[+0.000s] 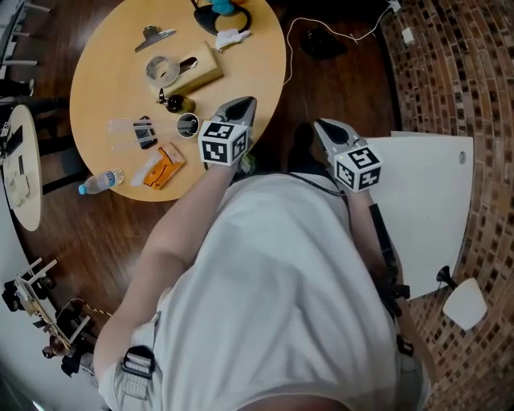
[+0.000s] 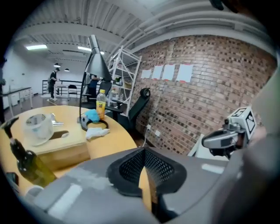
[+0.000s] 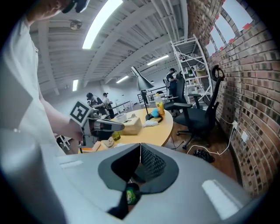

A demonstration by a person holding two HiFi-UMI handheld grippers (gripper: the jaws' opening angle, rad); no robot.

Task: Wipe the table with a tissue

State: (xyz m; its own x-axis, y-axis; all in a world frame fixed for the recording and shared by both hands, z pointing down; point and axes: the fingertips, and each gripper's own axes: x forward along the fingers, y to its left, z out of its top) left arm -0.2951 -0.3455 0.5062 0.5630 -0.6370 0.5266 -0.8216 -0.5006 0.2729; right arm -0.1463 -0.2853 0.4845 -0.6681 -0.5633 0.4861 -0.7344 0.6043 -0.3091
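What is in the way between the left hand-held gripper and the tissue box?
Nothing visible: only bare round wooden table lies between the left hand-held gripper and the tan tissue box.

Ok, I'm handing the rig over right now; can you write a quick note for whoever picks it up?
Left gripper: shut, empty, over the table near its edge.
Right gripper: shut, empty, off the table, over the floor.
Things: a crumpled white tissue lies by the lamp base on the far side; a slotted wooden box with a tape roll on it stands mid-table.
Done: no tissue held, no wiping apparent.
Left: pick up a tissue, probably the crumpled one, and wipe the table.
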